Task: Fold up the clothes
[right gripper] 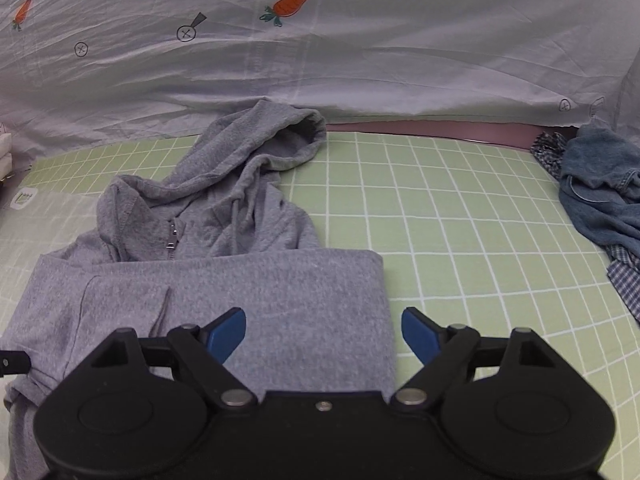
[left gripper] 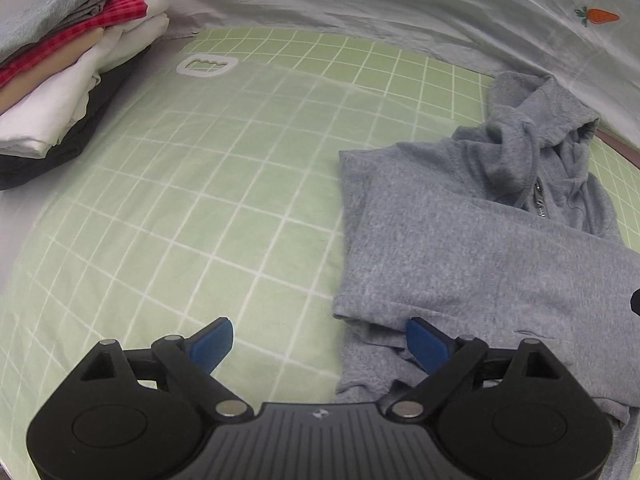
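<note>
Hoodie (right gripper: 240, 280), grey, lies partly folded on the green checked bed (right gripper: 460, 220), hood toward the far sheet (right gripper: 360, 60). Left tool (left gripper: 320, 340) released, straddling its near-left edge, gripping nothing. Right tool (right gripper: 324, 332) released over its right edge, empty. Folded stack (left gripper: 60, 80) far left; denim heap (right gripper: 600, 192) far right.

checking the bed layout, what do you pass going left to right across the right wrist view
grey hoodie → bare stretch of green checked sheet → heap of denim and plaid clothes
</note>
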The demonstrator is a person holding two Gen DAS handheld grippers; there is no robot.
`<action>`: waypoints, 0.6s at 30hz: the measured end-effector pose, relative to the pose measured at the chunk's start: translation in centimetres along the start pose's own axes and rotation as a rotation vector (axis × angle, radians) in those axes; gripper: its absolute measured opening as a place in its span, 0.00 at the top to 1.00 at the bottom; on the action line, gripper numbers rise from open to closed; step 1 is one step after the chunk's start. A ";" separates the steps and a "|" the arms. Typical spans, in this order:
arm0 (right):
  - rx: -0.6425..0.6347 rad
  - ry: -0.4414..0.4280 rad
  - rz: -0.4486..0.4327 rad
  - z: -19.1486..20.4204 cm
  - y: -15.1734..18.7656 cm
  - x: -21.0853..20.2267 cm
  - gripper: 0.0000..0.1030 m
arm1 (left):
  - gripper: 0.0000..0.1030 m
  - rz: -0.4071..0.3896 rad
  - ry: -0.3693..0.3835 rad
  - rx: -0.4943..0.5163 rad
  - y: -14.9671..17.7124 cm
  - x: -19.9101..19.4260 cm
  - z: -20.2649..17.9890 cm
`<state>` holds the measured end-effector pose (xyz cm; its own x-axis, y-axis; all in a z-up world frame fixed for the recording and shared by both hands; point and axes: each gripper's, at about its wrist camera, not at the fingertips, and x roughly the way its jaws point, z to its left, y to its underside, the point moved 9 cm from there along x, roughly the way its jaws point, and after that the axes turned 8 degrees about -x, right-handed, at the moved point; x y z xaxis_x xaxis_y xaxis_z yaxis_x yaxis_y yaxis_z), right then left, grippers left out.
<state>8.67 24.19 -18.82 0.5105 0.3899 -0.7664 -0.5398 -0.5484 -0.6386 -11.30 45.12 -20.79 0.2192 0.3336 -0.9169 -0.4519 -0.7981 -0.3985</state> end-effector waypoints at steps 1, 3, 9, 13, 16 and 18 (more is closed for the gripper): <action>0.002 -0.018 0.006 0.8 -0.1 0.3 0.22 | 0.06 0.006 -0.002 0.003 0.0 0.3 0.1; 0.003 -0.053 0.020 2.6 -0.2 0.8 0.28 | 0.05 0.017 0.002 0.008 0.0 0.9 0.1; -0.020 -0.147 0.041 6.9 -0.1 1.2 0.52 | 0.00 0.026 0.006 0.009 0.0 2.0 0.1; 0.014 -0.210 0.067 8.5 0.2 1.2 0.52 | 0.00 0.038 0.030 -0.047 0.3 2.3 0.7; 0.015 -0.242 0.087 9.6 0.6 1.3 0.52 | 0.00 0.040 0.049 -0.073 0.5 2.4 1.0; -0.017 -0.236 0.092 10.1 1.0 1.4 0.52 | 0.00 0.041 0.054 -0.072 0.5 2.4 1.1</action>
<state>2.10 31.71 -21.22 0.2883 0.4991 -0.8172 -0.5645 -0.6007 -0.5661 -11.94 46.01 -23.22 0.2492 0.2738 -0.9289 -0.3986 -0.8452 -0.3560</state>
